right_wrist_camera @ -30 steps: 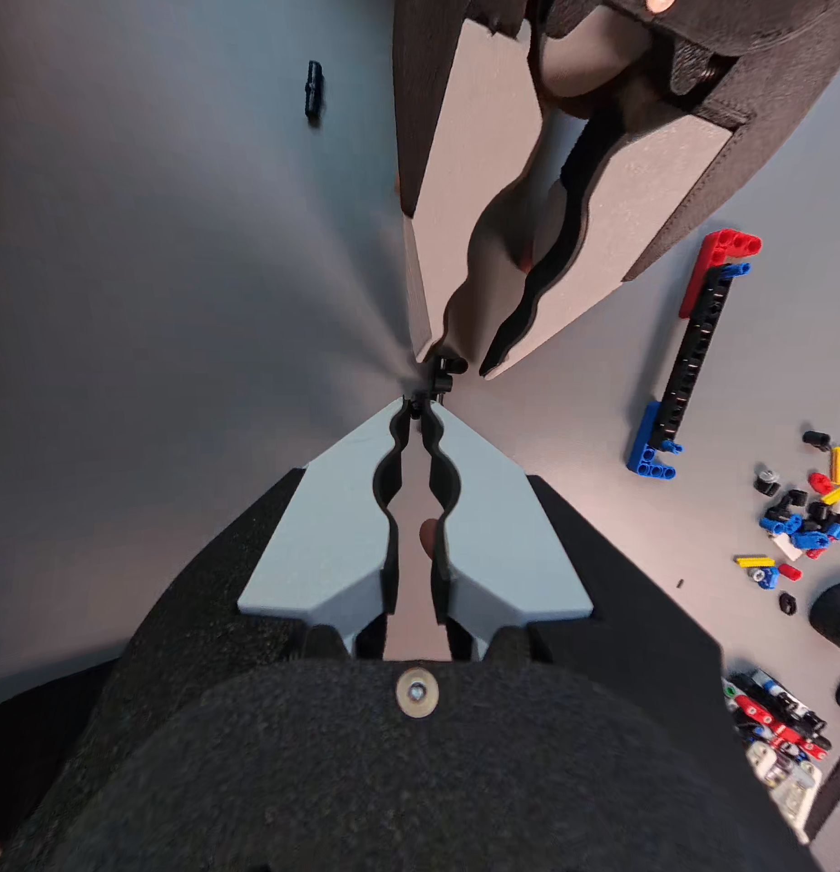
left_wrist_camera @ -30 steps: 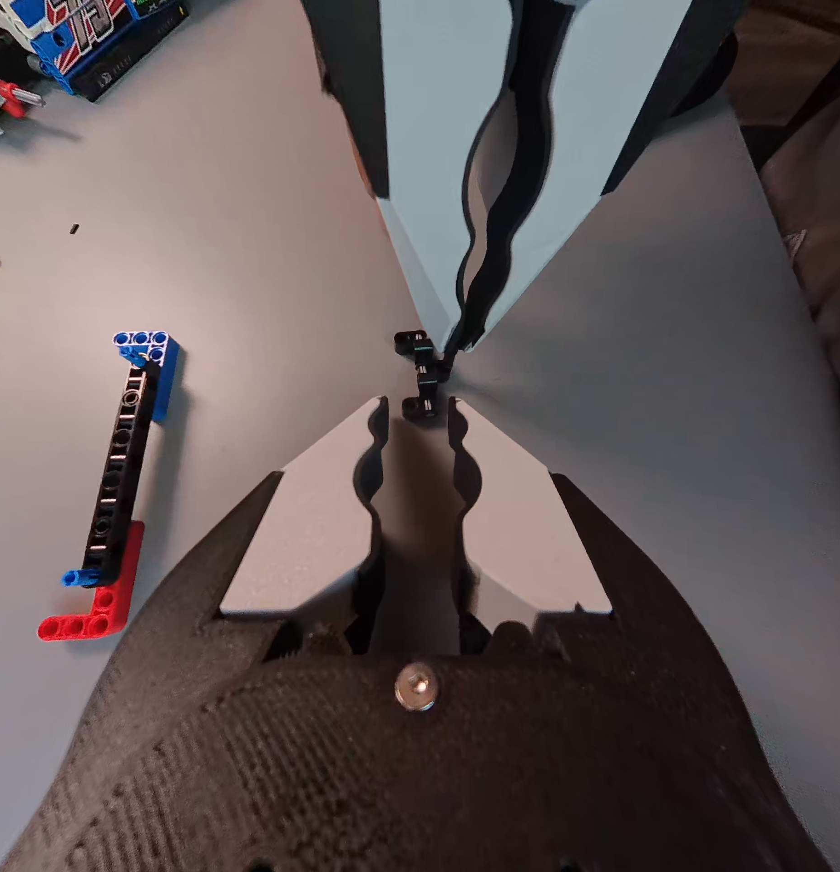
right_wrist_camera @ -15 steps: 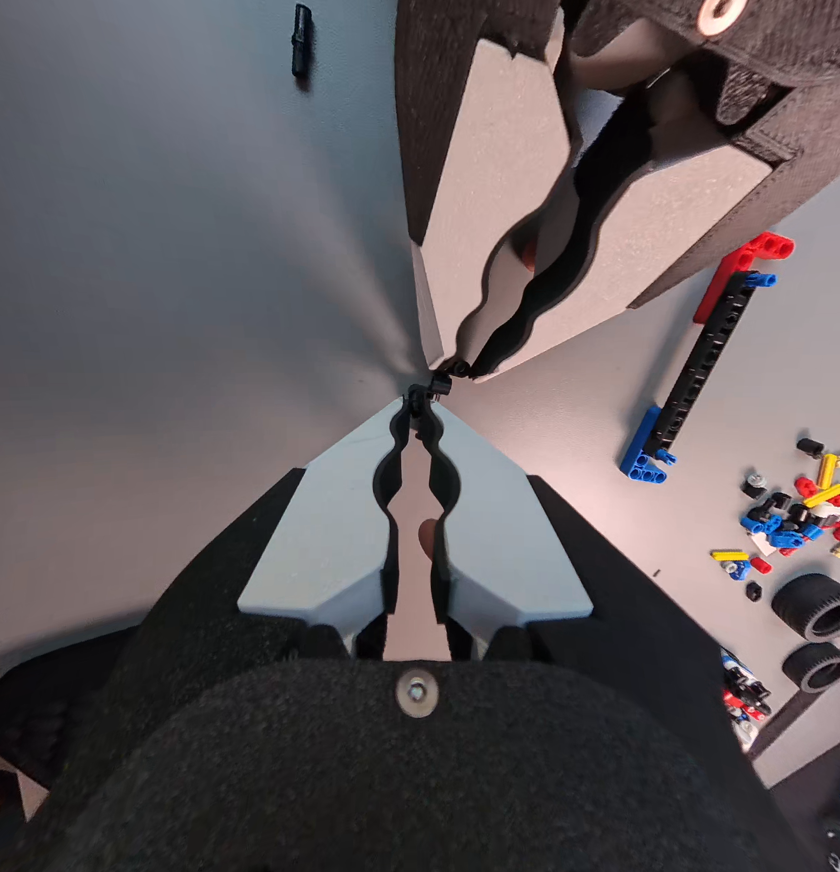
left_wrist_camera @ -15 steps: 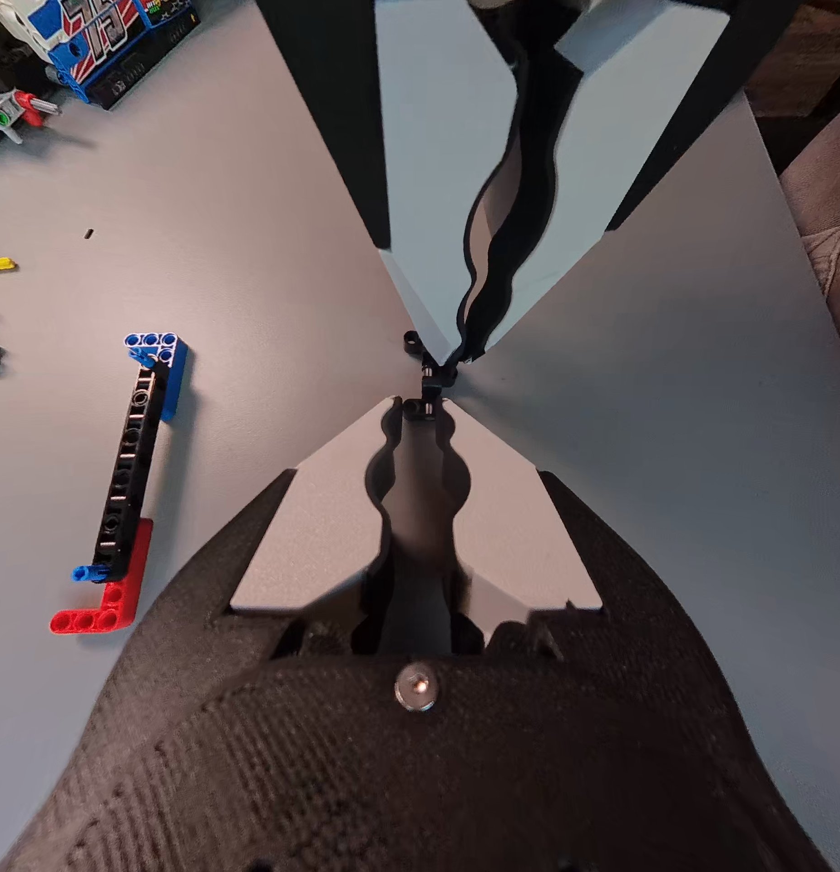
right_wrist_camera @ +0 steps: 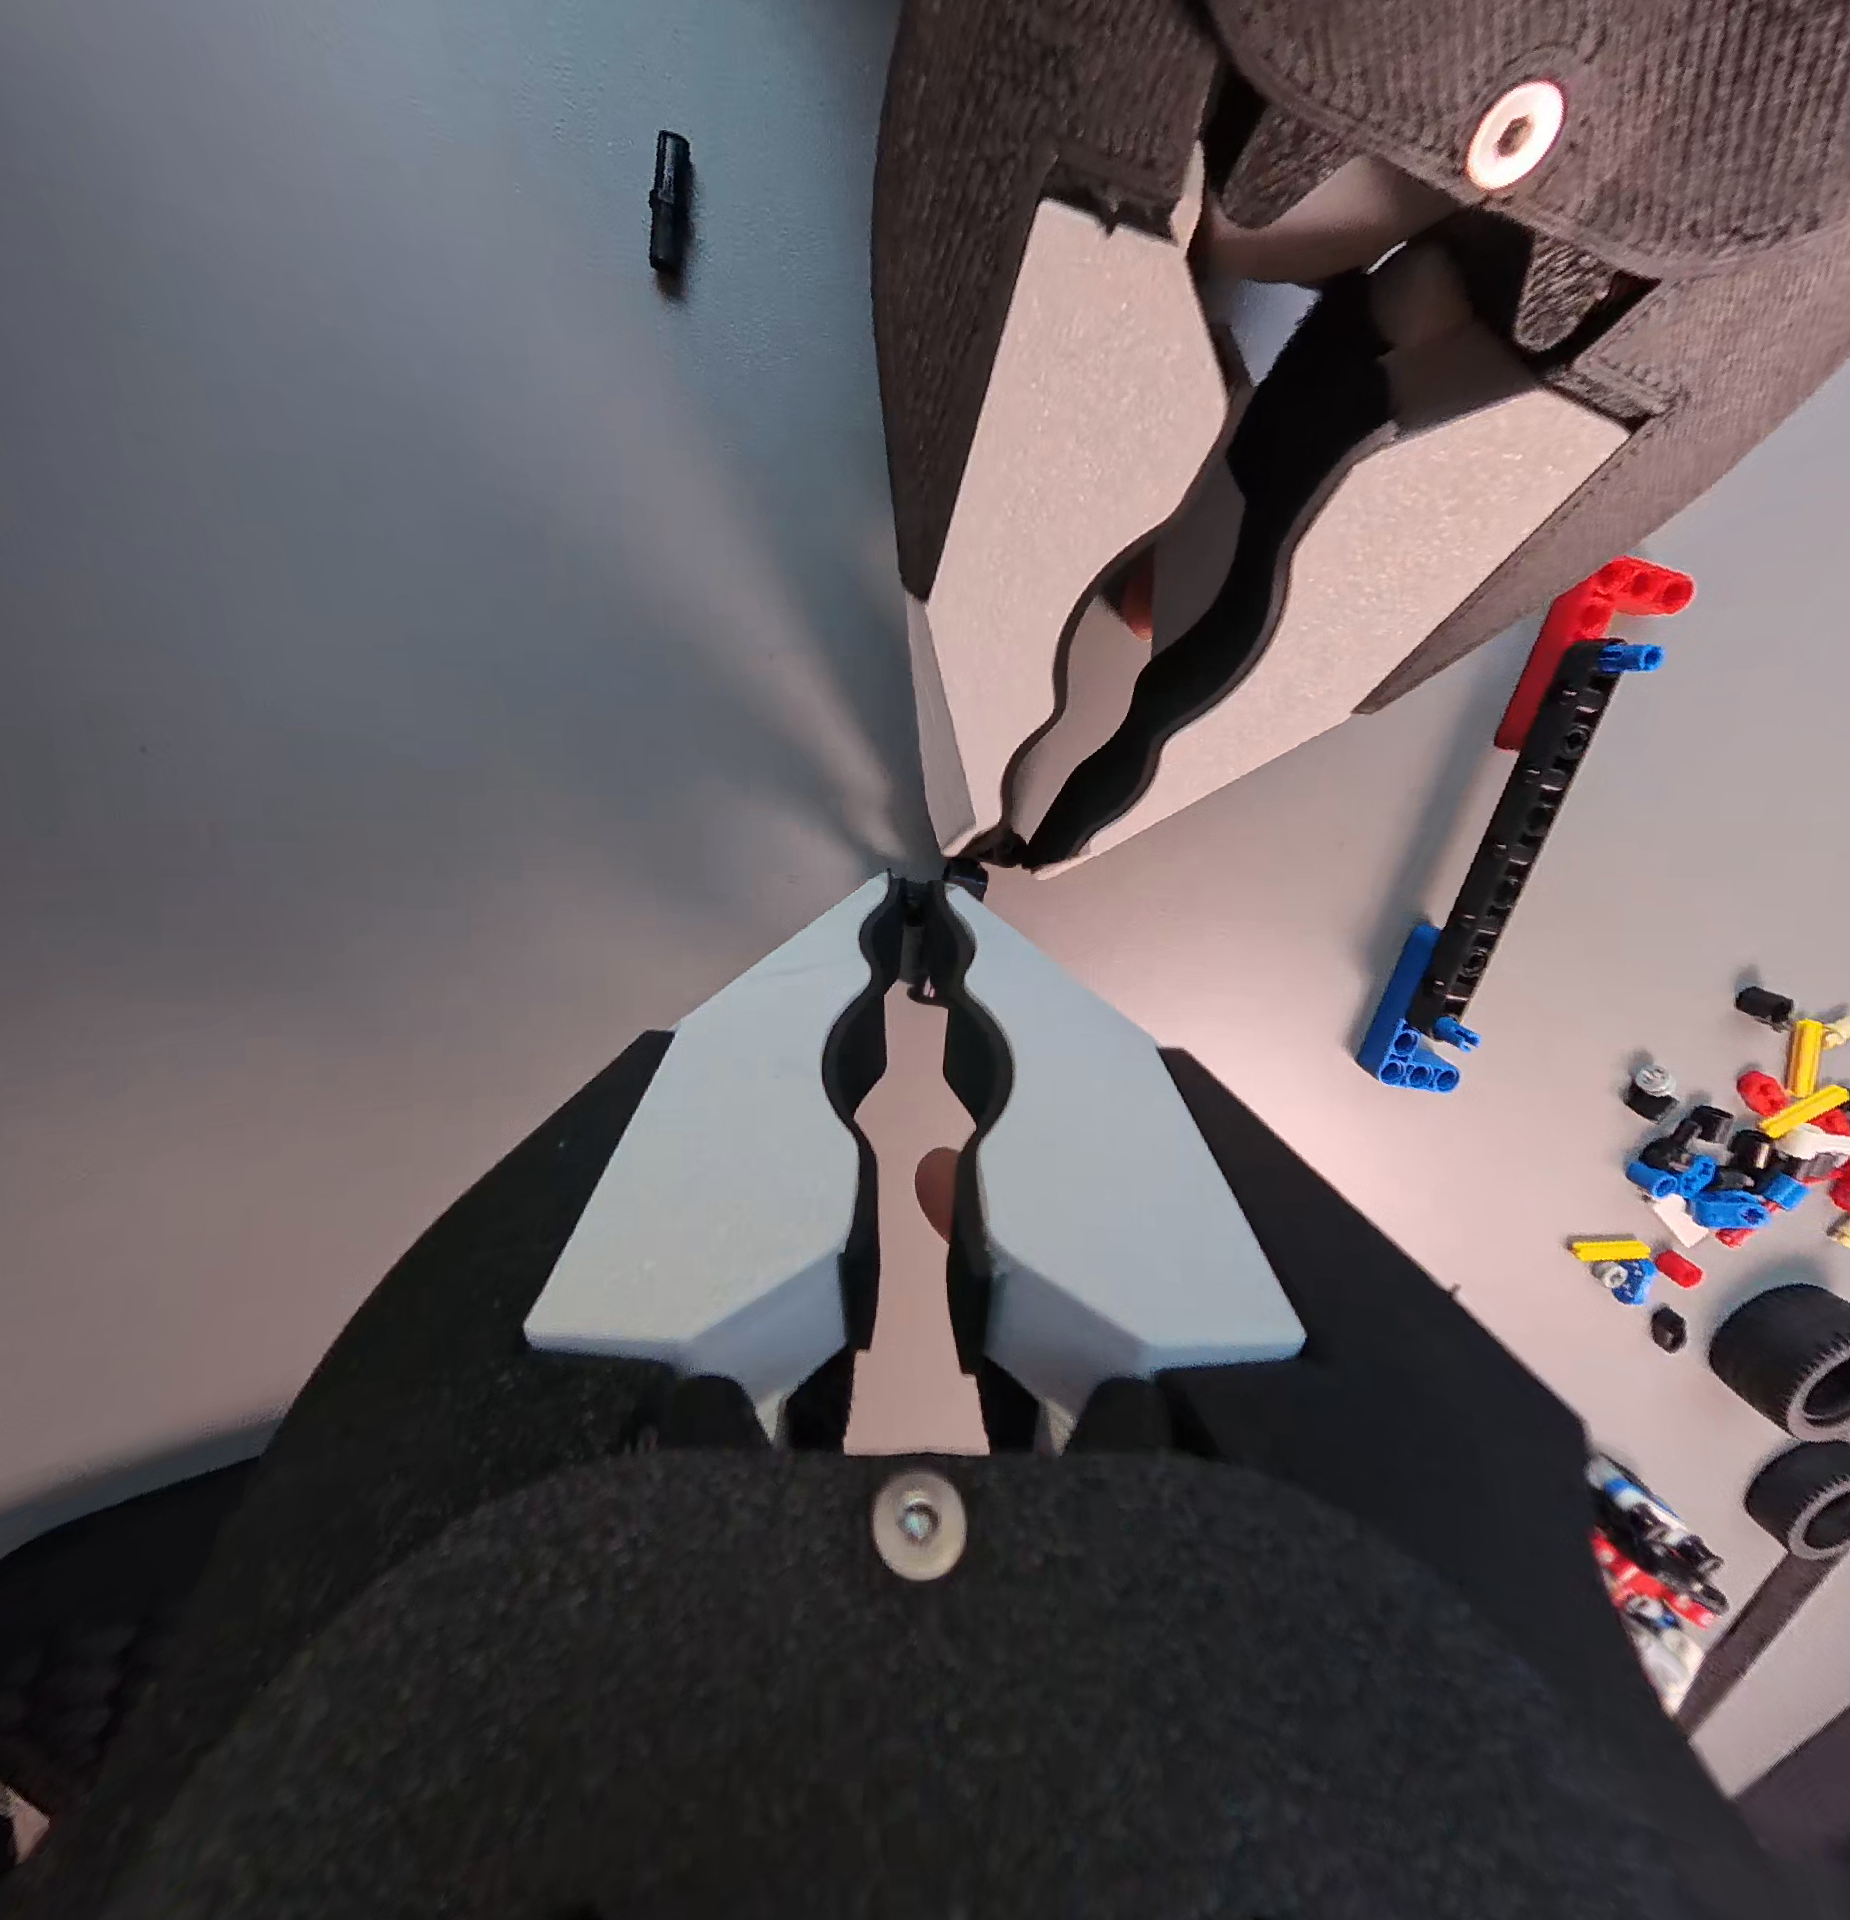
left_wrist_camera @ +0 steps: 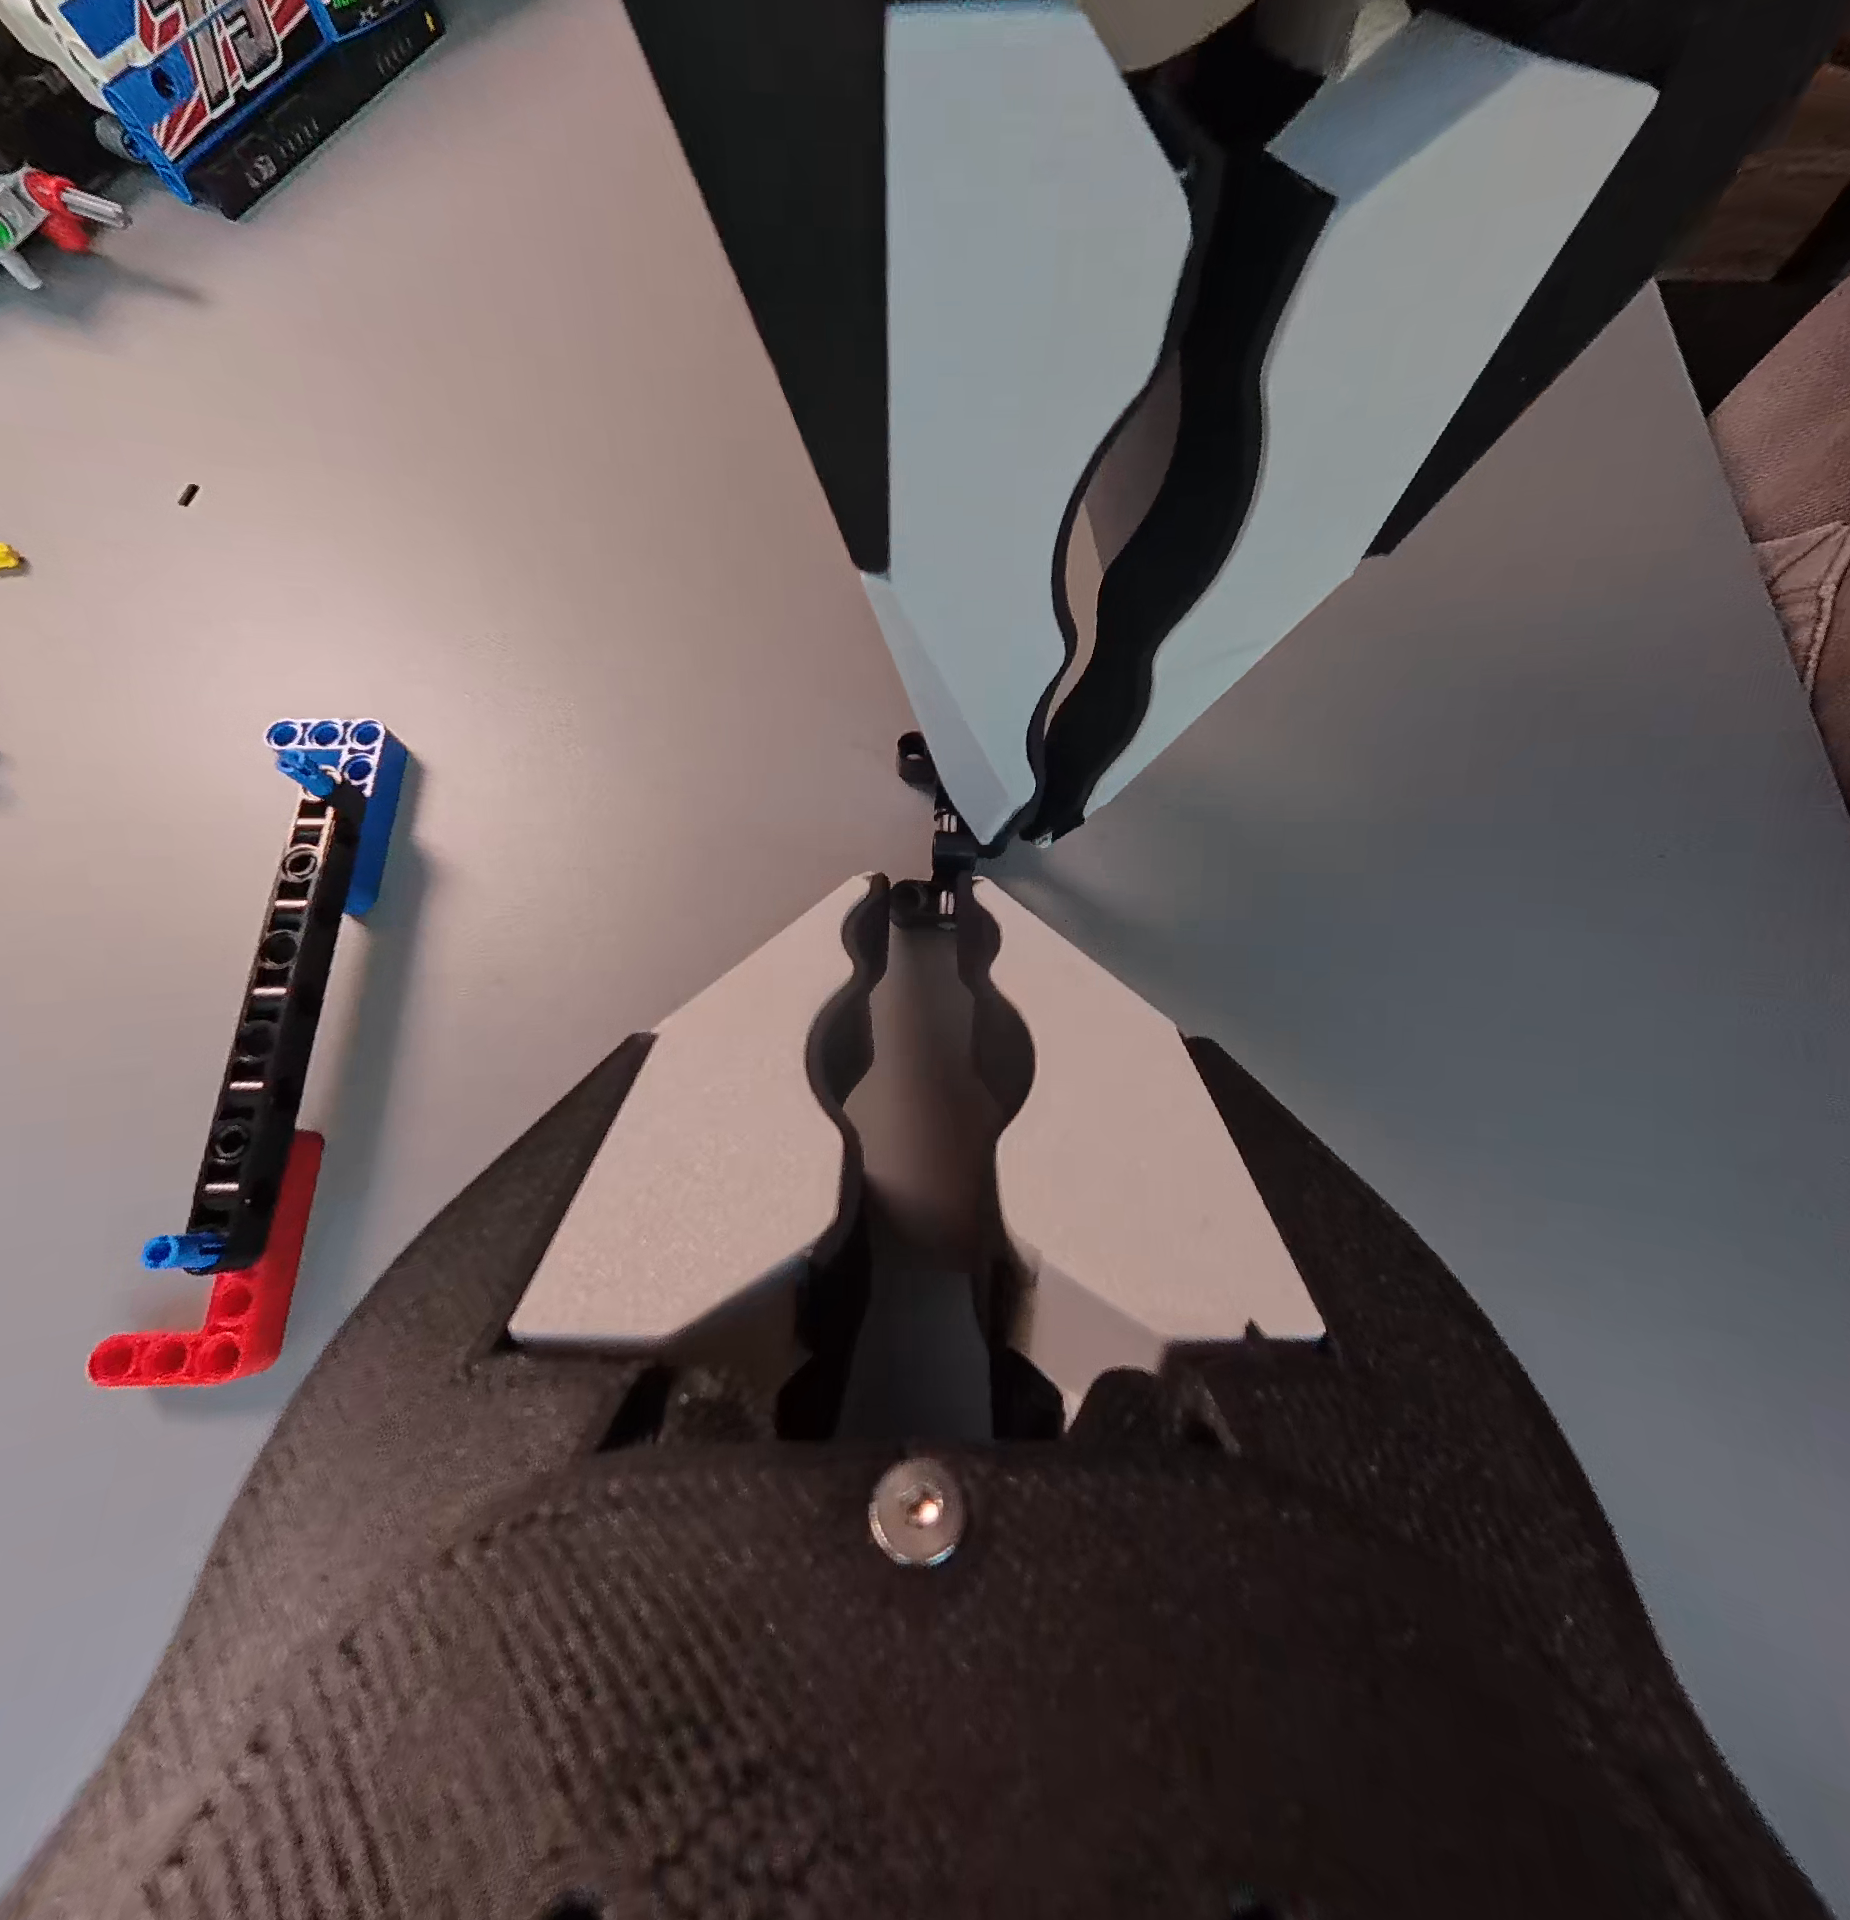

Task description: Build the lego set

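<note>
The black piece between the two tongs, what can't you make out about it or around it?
- Black piece: too small in both views to tell its shape, or whether it is one part or two.
- Left tongs: left wrist view leaves their grip on it unclear.
- Toy car: cut off by the top edge, left wrist view.
- Tyres: cut by the right edge, right wrist view.

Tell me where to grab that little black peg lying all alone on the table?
Probably pinch the black peg across its middle, coming straight down from above. It lies flat on the table, long and thin, with open space all round, so fingers fit either side of its narrow waist.
</note>
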Motion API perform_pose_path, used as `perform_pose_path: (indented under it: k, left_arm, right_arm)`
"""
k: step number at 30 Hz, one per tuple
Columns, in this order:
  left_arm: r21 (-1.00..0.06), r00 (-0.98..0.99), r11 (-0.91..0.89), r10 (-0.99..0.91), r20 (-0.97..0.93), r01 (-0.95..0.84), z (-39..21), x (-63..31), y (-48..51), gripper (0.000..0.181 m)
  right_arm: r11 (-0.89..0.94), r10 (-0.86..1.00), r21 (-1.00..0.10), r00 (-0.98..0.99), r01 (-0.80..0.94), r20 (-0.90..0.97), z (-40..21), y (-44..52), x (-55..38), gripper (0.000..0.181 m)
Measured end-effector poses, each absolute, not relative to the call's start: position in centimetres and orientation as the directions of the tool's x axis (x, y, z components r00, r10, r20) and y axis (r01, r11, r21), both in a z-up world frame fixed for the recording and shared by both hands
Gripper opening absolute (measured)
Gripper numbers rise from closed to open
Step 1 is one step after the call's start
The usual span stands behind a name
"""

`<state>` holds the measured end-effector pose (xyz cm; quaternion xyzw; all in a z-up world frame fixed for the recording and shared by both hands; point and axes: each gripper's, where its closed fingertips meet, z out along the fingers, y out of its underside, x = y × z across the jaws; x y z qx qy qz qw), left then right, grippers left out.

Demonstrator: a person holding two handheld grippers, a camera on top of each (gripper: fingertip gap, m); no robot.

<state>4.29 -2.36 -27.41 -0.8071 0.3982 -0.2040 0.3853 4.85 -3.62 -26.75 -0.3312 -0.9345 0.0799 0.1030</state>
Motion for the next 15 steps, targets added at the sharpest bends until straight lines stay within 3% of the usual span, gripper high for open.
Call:
perform_pose_path:
  k: [5,15]
  left_arm:
    - [-0.792,0.598,-0.385,-0.801,0.031,-0.475,-27.2,4.6,-2.5,0.004]
    - [-0.793,0.595,-0.396,-0.802,0.053,-0.463,-27.2,4.2,-2.9,0.010]
  right_arm:
    - [0.760,0.646,-0.177,-0.756,0.626,0.103,-27.9,-3.7,5.7,0.000]
    - [0.485,0.835,-0.576,-0.544,0.659,0.081,-24.1,-2.7,4.7,0.000]
